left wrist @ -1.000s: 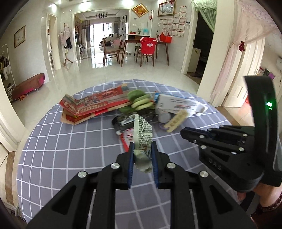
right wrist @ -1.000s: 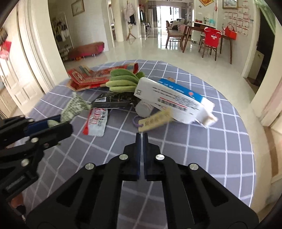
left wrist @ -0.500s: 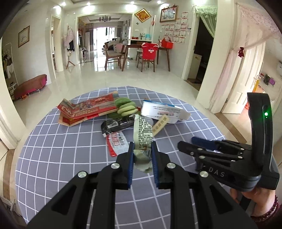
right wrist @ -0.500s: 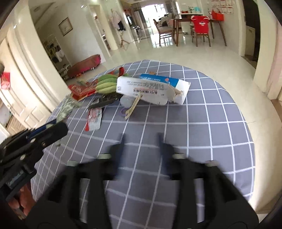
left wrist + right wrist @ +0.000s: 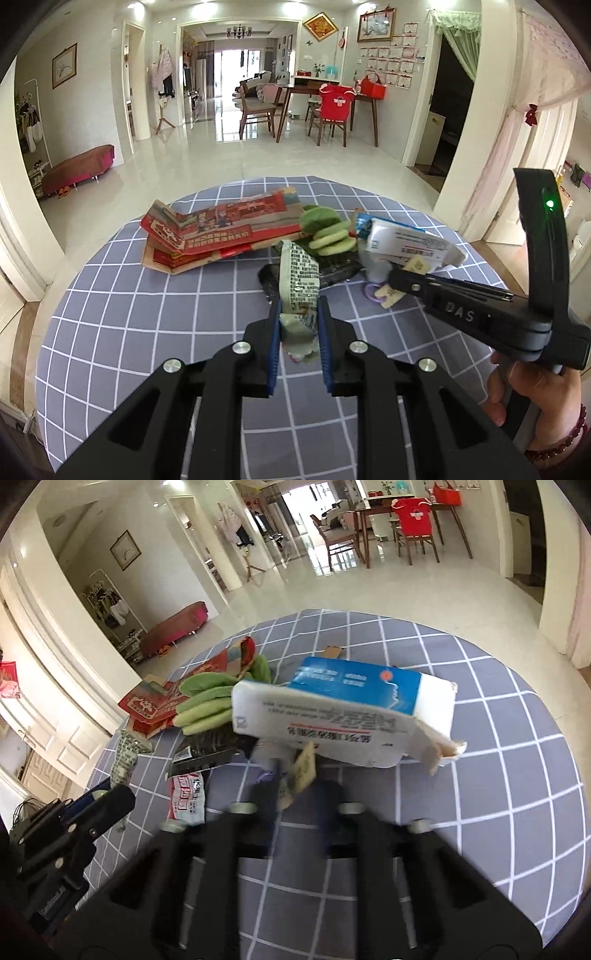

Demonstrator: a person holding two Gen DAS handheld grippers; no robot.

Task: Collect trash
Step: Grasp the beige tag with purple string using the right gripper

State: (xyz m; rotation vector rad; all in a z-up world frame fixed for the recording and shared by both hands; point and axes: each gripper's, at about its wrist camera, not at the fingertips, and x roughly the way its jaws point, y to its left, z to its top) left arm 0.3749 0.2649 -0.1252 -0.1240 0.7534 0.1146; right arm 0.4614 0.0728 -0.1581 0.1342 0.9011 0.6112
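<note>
My left gripper point(image 5: 298, 321) is shut on the lower end of a green and white printed wrapper point(image 5: 299, 280), which stands up between its blue pads above the checked tablecloth point(image 5: 147, 314). It also appears at the left of the right wrist view, the left gripper point(image 5: 103, 797) with the wrapper point(image 5: 125, 753). My right gripper point(image 5: 297, 794) is blurred, its jaws closing around a beige paper tag point(image 5: 303, 771) just in front of a torn white and blue carton point(image 5: 343, 709). In the left wrist view, the right gripper point(image 5: 393, 277) has its fingers nearly together at the tag point(image 5: 417, 264).
The trash pile holds flattened red cardboard point(image 5: 221, 229), green pods point(image 5: 328, 236), a black wrapper point(image 5: 207, 749), a red and white sachet point(image 5: 186, 797) and a purple ring point(image 5: 369, 295). A hand point(image 5: 535, 384) grips the right tool. The round table's edge drops to tiled floor.
The right gripper opened, moved forward to the beige tag and closed around it. The left gripper drew back and then forward again, keeping hold of the wrapper.
</note>
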